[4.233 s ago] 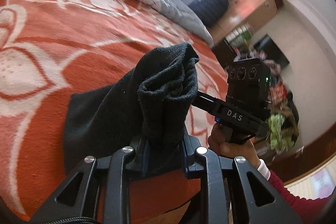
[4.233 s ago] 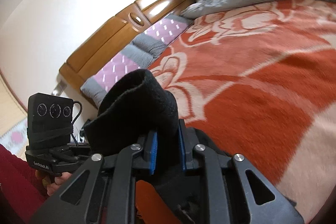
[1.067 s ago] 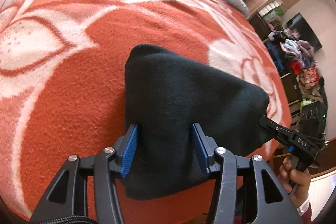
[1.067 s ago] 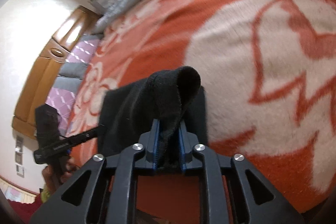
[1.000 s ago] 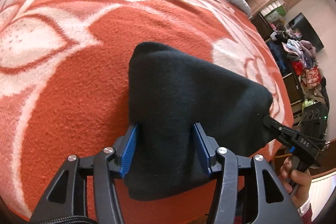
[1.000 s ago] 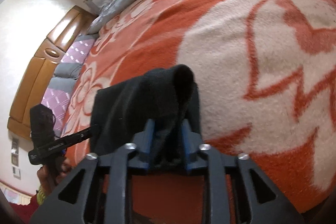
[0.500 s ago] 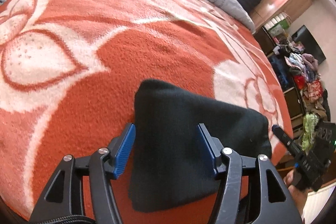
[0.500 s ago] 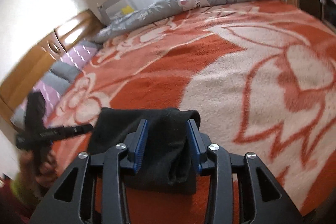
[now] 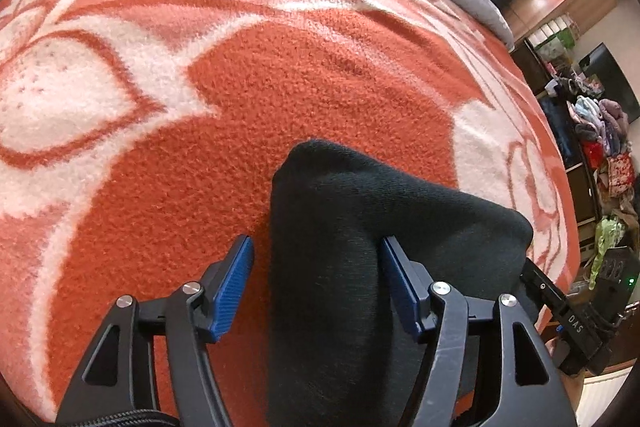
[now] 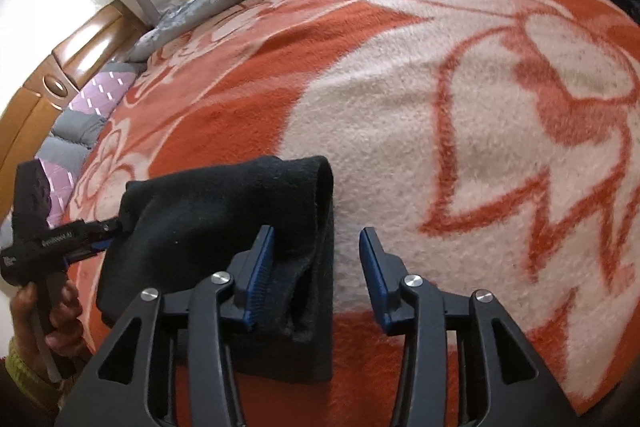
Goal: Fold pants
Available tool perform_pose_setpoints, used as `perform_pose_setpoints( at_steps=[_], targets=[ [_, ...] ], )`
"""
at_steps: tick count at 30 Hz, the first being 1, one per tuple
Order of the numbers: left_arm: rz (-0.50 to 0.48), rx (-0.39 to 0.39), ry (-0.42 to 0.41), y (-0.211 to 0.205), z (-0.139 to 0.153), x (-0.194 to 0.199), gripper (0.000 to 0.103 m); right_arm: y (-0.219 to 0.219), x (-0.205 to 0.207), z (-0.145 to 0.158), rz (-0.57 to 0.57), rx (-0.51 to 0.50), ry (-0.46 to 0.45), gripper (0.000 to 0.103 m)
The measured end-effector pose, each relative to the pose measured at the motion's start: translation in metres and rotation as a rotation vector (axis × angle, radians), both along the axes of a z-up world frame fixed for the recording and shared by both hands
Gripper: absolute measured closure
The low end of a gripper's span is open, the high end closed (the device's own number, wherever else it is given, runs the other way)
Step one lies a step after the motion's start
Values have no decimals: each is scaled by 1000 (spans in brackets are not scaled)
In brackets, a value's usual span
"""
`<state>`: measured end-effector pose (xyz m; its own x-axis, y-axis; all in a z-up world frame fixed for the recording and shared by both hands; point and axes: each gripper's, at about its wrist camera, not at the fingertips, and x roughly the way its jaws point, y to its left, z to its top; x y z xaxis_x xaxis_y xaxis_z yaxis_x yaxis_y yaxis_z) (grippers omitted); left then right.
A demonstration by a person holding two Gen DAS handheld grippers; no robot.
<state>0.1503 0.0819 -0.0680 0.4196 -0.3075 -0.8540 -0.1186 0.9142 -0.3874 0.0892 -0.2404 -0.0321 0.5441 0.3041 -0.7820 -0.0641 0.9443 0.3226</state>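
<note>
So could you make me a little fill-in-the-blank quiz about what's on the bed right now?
1. The folded pants are coloured ____.
2. The pants lie on an orange and ____ blanket.
3. The pads on the left gripper are coloured ____.
4. The right gripper has its jaws opening, with the pants beside its ____ finger.

Missing words: black; white; blue; left

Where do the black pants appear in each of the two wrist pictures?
Left wrist view: the black pants lie at lower centre, between the opening left gripper fingers, pads not pressing.
Right wrist view: the pants lie lower left, beside the opening right gripper.
Shared landmark: the orange and white blanket underneath.
</note>
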Motion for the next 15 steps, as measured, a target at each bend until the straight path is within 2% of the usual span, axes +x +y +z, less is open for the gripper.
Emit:
perform_pose_setpoints(
  at_steps=[7,10,12,15],
  targets=[
    [-7,-51,11,7,14,-22,36,-10,-15,14,12,174,14,57],
    [-16,-97,24,8,14,-35,35,-9,-20,8,27,244,43,56],
    [-42,-120,38,4,10,-40,34,-8,-22,2,30,249,57,55],
    [-60,-84,48,-3,1,-42,34,-8,-22,-3,23,246,62,51]
  ],
)
